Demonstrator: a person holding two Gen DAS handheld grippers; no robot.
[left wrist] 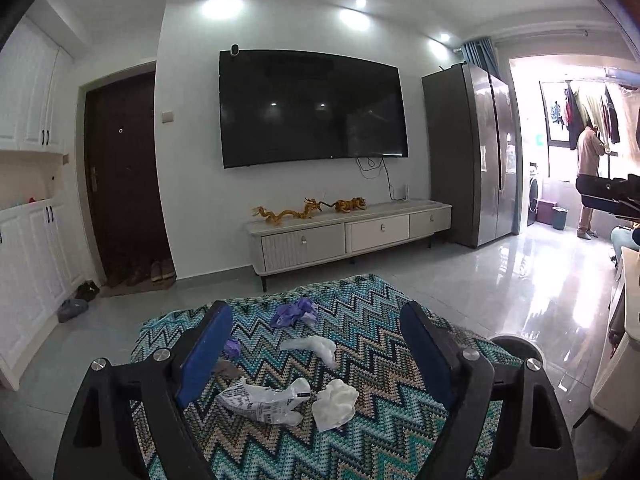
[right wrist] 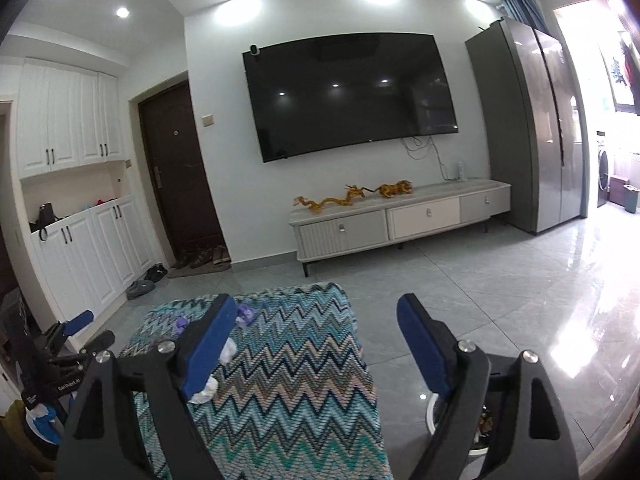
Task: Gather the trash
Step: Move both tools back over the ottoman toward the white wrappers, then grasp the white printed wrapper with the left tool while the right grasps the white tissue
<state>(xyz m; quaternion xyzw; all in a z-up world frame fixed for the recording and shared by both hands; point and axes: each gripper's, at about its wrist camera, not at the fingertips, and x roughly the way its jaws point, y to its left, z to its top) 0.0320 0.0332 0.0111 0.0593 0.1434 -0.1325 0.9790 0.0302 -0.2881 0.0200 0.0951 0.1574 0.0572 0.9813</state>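
Note:
Several pieces of trash lie on a table under a zigzag cloth (left wrist: 384, 368): a purple glove (left wrist: 294, 312), a white plastic scrap (left wrist: 316, 346), a printed wrapper (left wrist: 264, 400) and a crumpled white tissue (left wrist: 334, 402). My left gripper (left wrist: 317, 308) hovers above them, open and empty. My right gripper (right wrist: 317, 300) is open too, with nothing between its fingers, over the right part of the cloth (right wrist: 288, 380). In the right wrist view the purple glove (right wrist: 245, 314) and white scraps (right wrist: 229, 350) peek out beside the left finger. A round white bin (right wrist: 436, 410) stands on the floor under the right finger.
A TV cabinet (left wrist: 348, 232) with gold dragon figures, a wall TV and a grey fridge (left wrist: 480, 152) stand ahead. White cupboards (right wrist: 80, 248) and shoes line the left wall. A person (left wrist: 588, 160) stands in the bright balcony. The bin's rim (left wrist: 516, 344) shows by the table's right side.

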